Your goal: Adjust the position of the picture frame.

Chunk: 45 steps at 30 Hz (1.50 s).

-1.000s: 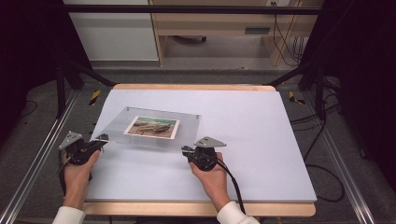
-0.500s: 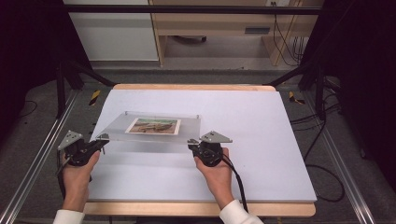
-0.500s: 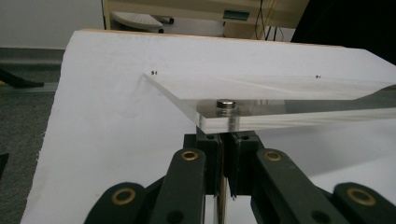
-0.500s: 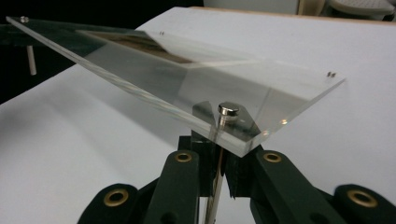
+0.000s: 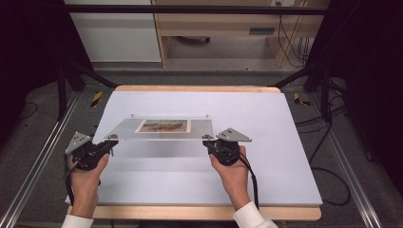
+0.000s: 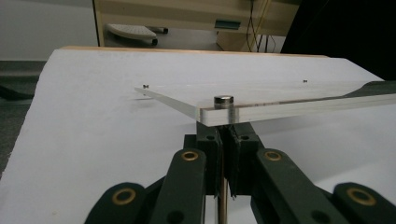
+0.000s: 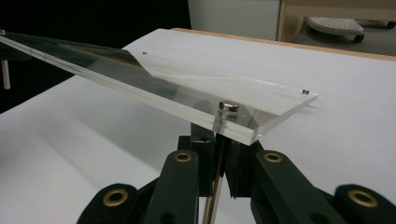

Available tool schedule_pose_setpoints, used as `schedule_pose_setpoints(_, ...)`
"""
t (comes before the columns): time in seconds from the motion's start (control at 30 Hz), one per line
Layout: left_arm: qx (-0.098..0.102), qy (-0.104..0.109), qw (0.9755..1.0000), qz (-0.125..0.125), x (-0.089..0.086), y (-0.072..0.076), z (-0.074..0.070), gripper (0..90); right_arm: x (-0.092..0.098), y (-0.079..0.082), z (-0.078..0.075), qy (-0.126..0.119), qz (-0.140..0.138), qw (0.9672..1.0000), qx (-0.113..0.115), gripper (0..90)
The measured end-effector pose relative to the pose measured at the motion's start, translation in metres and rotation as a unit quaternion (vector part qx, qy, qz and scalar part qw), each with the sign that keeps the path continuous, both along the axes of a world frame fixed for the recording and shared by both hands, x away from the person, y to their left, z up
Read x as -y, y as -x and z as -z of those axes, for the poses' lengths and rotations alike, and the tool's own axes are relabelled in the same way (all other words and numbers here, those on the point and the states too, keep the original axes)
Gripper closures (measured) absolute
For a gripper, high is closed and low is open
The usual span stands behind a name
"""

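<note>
A clear acrylic photo frame (image 5: 164, 129) with a landscape picture (image 5: 163, 126) in it hangs tilted over the white table (image 5: 285, 142), its near edge raised. My left gripper (image 5: 111, 140) is shut on the thin metal pin under the near-left corner. In the left gripper view the jaws (image 6: 224, 154) pinch that pin below its round stud (image 6: 223, 101). My right gripper (image 5: 207, 141) is shut on the pin under the near-right corner, seen as the right gripper (image 7: 219, 158) below a stud (image 7: 229, 107). The frame's far edge sits low, close to the table.
The table's wooden rim (image 5: 195, 89) runs along the far side. Metal rails (image 5: 43, 161) flank the table. Cables (image 5: 328, 142) lie on the floor at the right. A wooden cabinet (image 5: 223, 28) stands behind.
The frame's near edge has risen off the table with both grippers holding its corners. The frame now looks flatter and wider from above.
</note>
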State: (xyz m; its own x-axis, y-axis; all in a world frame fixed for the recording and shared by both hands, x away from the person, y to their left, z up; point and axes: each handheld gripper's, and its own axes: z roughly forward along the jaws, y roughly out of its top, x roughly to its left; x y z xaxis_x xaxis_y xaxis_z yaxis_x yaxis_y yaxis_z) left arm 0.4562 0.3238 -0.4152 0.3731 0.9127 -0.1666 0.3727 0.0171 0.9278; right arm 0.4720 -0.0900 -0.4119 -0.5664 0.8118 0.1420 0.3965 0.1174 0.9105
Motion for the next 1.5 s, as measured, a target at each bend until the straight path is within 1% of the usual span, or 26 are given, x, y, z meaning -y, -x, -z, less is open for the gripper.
schedule_pose_setpoints(0.23,0.007,-0.003,1.0000,0.002,0.007,0.001,-0.004,84.4,0.009,0.002,-0.002,-0.003,0.003,1.0000,-0.003,82.9)
schedule_pose_setpoints(0.33,0.014,-0.003,0.9999,-0.001,0.012,0.005,-0.008,84.4,0.011,0.004,-0.003,-0.007,0.005,1.0000,-0.004,82.9)
schedule_pose_setpoints(0.37,0.016,-0.004,0.9999,0.000,0.014,0.006,-0.010,84.4,0.012,0.005,-0.003,-0.005,0.005,1.0000,-0.001,82.9)
schedule_pose_setpoints(0.4,0.017,-0.004,0.9998,0.000,0.016,0.007,-0.011,84.4,0.017,0.006,-0.005,-0.009,0.006,0.9999,-0.004,82.9)
schedule_pose_setpoints(0.43,0.018,-0.003,0.9998,0.001,0.018,0.007,-0.012,84.4,0.017,0.006,-0.005,-0.009,0.006,0.9999,-0.004,82.9)
schedule_pose_setpoints(0.47,0.023,-0.001,0.9997,0.002,0.024,0.007,-0.015,84.4,0.022,0.007,-0.007,-0.012,0.010,0.9999,-0.003,82.9)
schedule_pose_setpoints(0.5,0.023,-0.001,0.9997,0.002,0.024,0.007,-0.015,84.4,0.022,0.007,-0.007,-0.012,0.010,0.9999,-0.003,82.9)
schedule_pose_setpoints(0.53,0.026,-0.001,0.9997,0.005,0.028,0.007,-0.017,84.4,0.024,0.008,-0.008,-0.011,0.011,0.9999,-0.002,82.9)
schedule_pose_setpoints(0.67,0.032,0.001,0.9994,0.014,0.043,0.008,-0.024,84.4,0.041,0.010,-0.014,-0.016,0.021,0.9997,0.002,83.0)
schedule_pose_setpoints(0.7,0.034,0.005,0.9992,0.020,0.049,0.008,-0.027,84.3,0.048,0.010,-0.017,-0.018,0.024,0.9995,0.003,83.0)
schedule_pose_setpoints(0.77,0.037,0.004,0.9991,0.023,0.052,0.008,-0.029,84.3,0.050,0.010,-0.017,-0.019,0.027,0.9995,0.003,83.0)
schedule_pose_setpoints(0.83,0.040,0.004,0.9988,0.028,0.059,0.006,-0.031,84.3,0.061,0.012,-0.020,-0.018,0.032,0.9993,0.004,82.9)
schedule_pose_setpoints(0.87,0.041,0.003,0.9987,0.029,0.061,0.005,-0.032,84.3,0.061,0.012,-0.020,-0.018,0.032,0.9993,0.004,82.9)
schedule_pose_setpoints(0.9,0.042,0.003,0.9986,0.032,0.064,0.004,-0.032,84.3,0.067,0.013,-0.021,-0.016,0.035,0.9992,0.006,82.8)
schedule_pose_setpoints(1.0,0.044,0.004,0.9983,0.037,0.071,0.000,-0.031,84.3,0.072,0.013,-0.021,-0.016,0.039,0.9991,0.007,82.8)
schedule_pose_setpoints(1.03,0.044,0.003,0.9982,0.040,0.076,-0.002,-0.028,84.3,0.077,0.013,-0.018,-0.021,0.043,0.9988,0.008,83.0)
schedule_pose_setpoints(1.1,0.043,0.001,0.9982,0.042,0.078,-0.003,-0.027,84.3,0.079,0.013,-0.016,-0.025,0.045,0.9986,0.008,83.0)
schedule_pose_setpoints(1.23,0.042,0.004,0.9980,0.047,0.086,-0.004,-0.021,84.0,0.088,0.009,-0.011,-0.024,0.053,0.9983,0.000,83.0)
schedule_pose_setpoints(1.5,0.043,0.008,0.9977,0.052,0.092,-0.005,-0.021,84.0,0.095,0.009,-0.010,-0.024,0.056,0.9981,0.000,82.9)
